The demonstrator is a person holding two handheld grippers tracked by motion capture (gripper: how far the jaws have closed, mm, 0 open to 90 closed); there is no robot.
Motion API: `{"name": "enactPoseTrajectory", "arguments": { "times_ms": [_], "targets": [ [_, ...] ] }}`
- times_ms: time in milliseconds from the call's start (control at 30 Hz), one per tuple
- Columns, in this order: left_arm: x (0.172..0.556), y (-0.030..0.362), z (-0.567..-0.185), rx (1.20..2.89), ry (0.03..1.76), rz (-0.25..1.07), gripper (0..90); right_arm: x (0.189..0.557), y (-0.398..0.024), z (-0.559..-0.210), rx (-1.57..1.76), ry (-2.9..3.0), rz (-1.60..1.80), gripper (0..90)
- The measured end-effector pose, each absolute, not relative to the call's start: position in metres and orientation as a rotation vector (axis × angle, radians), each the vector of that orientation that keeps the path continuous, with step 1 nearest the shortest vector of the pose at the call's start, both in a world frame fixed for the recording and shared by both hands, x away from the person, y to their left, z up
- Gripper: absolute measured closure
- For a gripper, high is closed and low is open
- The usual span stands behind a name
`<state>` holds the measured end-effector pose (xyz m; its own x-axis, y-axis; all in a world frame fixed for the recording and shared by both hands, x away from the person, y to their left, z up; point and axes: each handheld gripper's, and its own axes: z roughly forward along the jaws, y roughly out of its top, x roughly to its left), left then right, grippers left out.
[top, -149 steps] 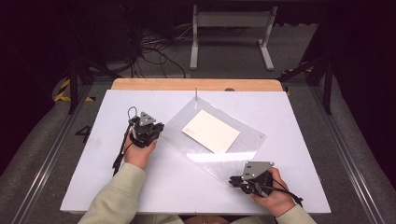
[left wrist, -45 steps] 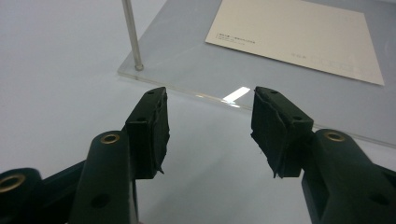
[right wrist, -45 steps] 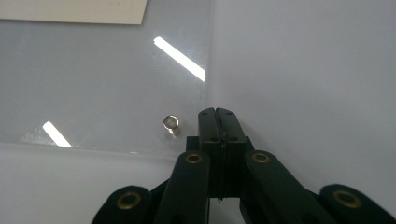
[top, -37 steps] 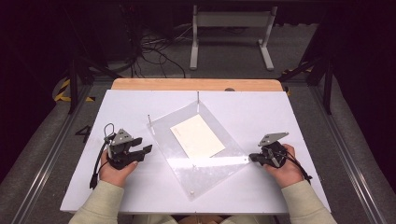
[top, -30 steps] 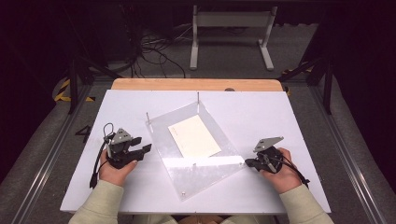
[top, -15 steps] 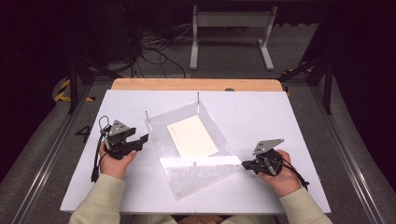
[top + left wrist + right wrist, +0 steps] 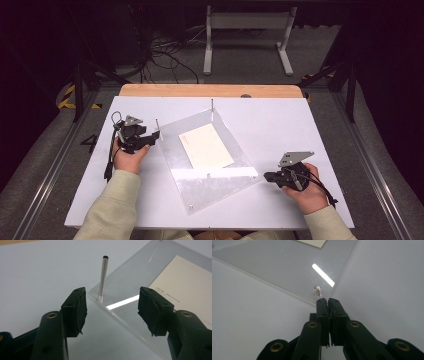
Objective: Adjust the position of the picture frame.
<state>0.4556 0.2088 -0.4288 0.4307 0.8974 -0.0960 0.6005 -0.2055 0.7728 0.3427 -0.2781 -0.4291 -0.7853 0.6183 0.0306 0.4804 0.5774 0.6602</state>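
Left tongs [image 7: 112, 312] gape; right tongs [image 7: 328, 301] pressed together.

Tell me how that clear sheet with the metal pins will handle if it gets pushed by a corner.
The clear sheet looks stiff: its edges stay straight, so it should probably pivot as one piece. Its glossy face suggests it slides easily on the white table. The loose paper lying on it may shift.

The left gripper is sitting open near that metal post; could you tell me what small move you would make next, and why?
Probably ease the left gripper forward until its jaws flank the metal post, then close. The jaws stand open, and the post rises upright just ahead at the corner of the clear acrylic sheet, not yet between them.
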Motion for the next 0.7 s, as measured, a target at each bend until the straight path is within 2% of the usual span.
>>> {"name": "enactPoseTrajectory", "arguments": {
  "times_ms": [200, 267, 600, 633, 700],
  "targets": [
    [0.466, 0.204, -0.432, 1.901, 1.264, 0.49, 48.8, 0.339, -0.28, -0.429, 0.926, 2.601, 1.006, 85.8],
    [0.47, 0.203, -0.437, 1.901, 1.282, 0.488, 55.8, 0.338, -0.28, -0.429, 0.929, 2.598, 1.009, 85.6],
    [0.481, 0.198, -0.448, 1.827, 1.226, 0.618, 58.4, 0.335, -0.283, -0.43, 0.936, 2.582, 1.021, 83.8],
    [0.482, 0.197, -0.449, 1.83, 1.224, 0.627, 60.8, 0.334, -0.283, -0.43, 0.937, 2.582, 1.021, 83.6],
    [0.483, 0.197, -0.451, 1.834, 1.236, 0.633, 71.2, 0.333, -0.284, -0.43, 0.939, 2.581, 1.024, 83.4]
  ]
}}
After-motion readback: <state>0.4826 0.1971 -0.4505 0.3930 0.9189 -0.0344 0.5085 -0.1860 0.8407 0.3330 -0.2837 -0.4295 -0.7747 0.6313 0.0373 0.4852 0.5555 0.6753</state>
